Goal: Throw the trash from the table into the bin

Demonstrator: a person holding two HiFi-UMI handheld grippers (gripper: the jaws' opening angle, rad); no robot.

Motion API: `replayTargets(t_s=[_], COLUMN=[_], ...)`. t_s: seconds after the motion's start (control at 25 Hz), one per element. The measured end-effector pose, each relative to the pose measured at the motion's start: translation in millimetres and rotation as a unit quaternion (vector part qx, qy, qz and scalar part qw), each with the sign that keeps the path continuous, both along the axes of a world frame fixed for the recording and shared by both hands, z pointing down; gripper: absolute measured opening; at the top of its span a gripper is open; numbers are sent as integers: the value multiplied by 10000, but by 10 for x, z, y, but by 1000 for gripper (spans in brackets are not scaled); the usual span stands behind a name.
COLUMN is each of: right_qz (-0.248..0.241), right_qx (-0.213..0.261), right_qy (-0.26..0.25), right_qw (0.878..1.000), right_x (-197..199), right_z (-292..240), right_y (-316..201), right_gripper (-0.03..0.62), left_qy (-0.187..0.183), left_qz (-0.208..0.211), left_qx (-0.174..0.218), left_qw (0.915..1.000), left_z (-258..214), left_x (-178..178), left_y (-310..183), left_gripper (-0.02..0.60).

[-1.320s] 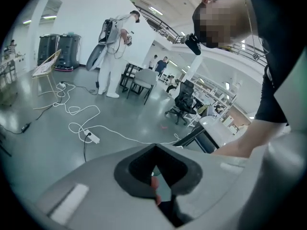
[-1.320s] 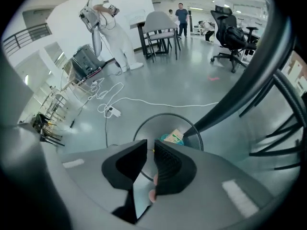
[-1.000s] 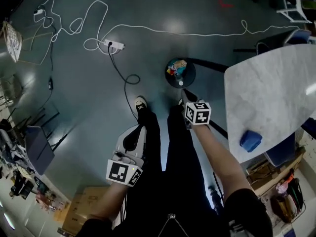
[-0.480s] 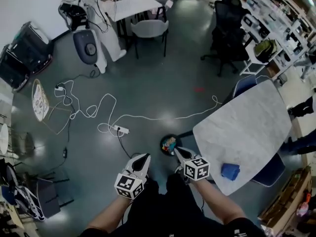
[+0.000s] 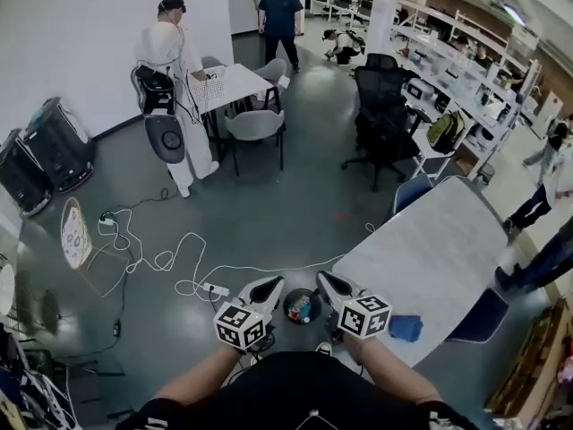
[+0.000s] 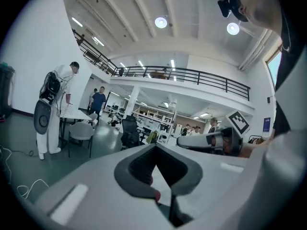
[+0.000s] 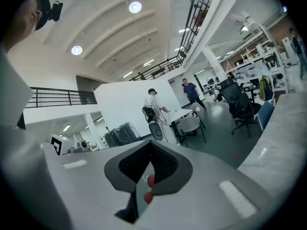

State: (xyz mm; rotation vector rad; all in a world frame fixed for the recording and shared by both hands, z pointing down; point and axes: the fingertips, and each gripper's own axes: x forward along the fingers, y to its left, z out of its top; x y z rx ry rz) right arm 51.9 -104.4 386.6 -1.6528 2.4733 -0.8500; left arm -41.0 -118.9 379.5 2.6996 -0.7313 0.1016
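Black bin [image 5: 302, 306] btwn L tongs [image 5: 271, 282] & R tongs [image 5: 322, 278].
Both pressed together, empty; blue item [image 5: 406, 328] on tabletop [image 5: 430, 258], right of R tongs.

The left gripper [image 5: 267, 285] and the right gripper [image 5: 326, 281] are hovering on either side of a small round black bin [image 5: 316, 305] holding colourful trash. A small blue object [image 5: 406, 328] is lying on the white marble-pattern table [image 5: 430, 249].

Blue object [image 5: 407, 328] on white table [image 5: 430, 258]
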Motion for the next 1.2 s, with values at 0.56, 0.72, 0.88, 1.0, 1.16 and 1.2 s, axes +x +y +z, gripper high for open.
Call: replayTargets(t_s=[0.56, 0.72, 0.88, 1.0, 1.16, 1.2], right_qz=[638, 625, 611, 569, 584, 578], right_qx=[68, 132, 122, 135, 92, 80], right_qy=[418, 428, 411, 445, 437, 430], right_qw=[9971, 9970, 9972, 9973, 9973, 9974], right_x=[185, 186, 126, 108, 133, 128], right_z=[-77, -119, -157, -129, -72, -59], right_y=[185, 207, 197, 219, 226, 228], right_gripper=[26, 26, 26, 26, 26, 26], left_qy=[152, 124, 70, 66, 80, 78], left_qz=[437, 443, 396, 310, 173, 148], left_qx=[41, 17, -21, -21, 3, 1], left_qw=[9989, 9989, 9992, 9995, 9998, 9999], left_z=[-117, -123, -127, -108, -97, -89], left_x=[352, 391, 392, 422, 408, 400], left_y=[30, 78, 75, 94, 113, 120], left_gripper=[0, 0, 0, 0, 0, 0])
